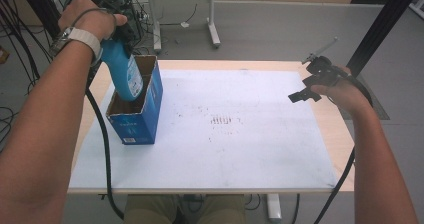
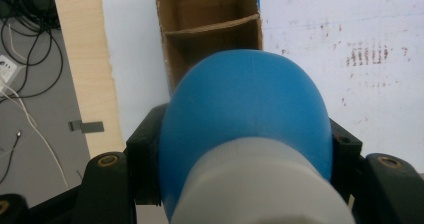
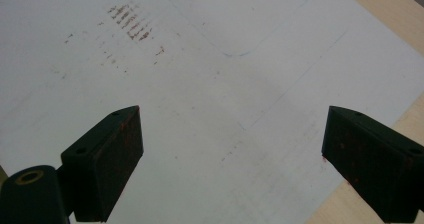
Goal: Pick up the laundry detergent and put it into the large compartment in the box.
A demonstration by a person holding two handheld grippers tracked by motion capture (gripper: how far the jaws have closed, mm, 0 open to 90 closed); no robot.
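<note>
Jaws of the left gripper (image 2: 245, 149) pinch the blue bottle (image 2: 245, 114), tilted into the cardboard box (image 1: 150, 114).

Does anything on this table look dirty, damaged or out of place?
Yes. The white sheet covering the table carries rusty brown smears near its middle. The blue cardboard box has a ragged torn top edge. Nothing looks spilled.

I held my left gripper (image 1: 112, 36) high at the far left, with my left forearm stretched forward and the wrist bent down. Its jaws pointed downward and were clamped tight on what was between them. My right gripper (image 1: 306, 95) hovered low at the right side, jaws spread wide with nothing between them, and my right hand (image 1: 345, 91) was wrapped around its body.
</note>
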